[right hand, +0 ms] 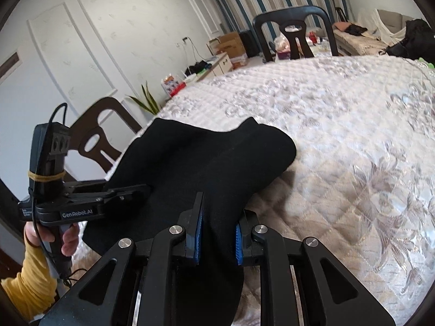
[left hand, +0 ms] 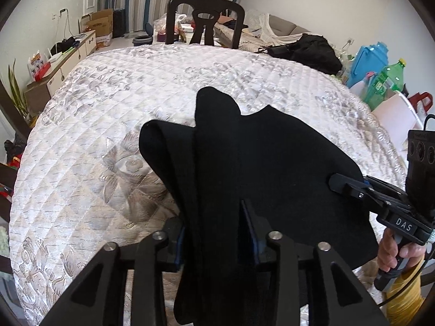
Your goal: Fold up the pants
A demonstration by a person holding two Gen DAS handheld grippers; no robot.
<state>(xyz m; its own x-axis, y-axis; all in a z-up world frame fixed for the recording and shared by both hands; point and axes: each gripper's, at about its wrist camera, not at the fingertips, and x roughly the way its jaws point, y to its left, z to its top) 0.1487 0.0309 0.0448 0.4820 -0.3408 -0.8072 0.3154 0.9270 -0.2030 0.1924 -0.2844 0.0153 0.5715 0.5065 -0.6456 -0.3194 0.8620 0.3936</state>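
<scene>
Black pants (left hand: 272, 163) lie bunched in thick folds on the near part of a table with a quilted white floral cover (left hand: 108, 108). My left gripper (left hand: 210, 214) has a hanging fold of the pants between its blue pads, and the jaws stand apart, loose around the cloth. My right gripper (left hand: 337, 182) bites the pants' right edge. In the right wrist view the pants (right hand: 204, 157) run between the right gripper's (right hand: 221, 206) blue pads, which pinch the cloth. The left gripper (right hand: 141, 188) reaches into the fabric from the left. A hand in a yellow sleeve holds each handle.
A dark chair (left hand: 205, 21) stands at the table's far edge, another chair (right hand: 100, 135) at its left side. A black bag (left hand: 312, 51), a blue container (left hand: 367, 62) and a green bottle (left hand: 388, 81) crowd the far right. Bare quilted cover (right hand: 339, 135) lies beyond the pants.
</scene>
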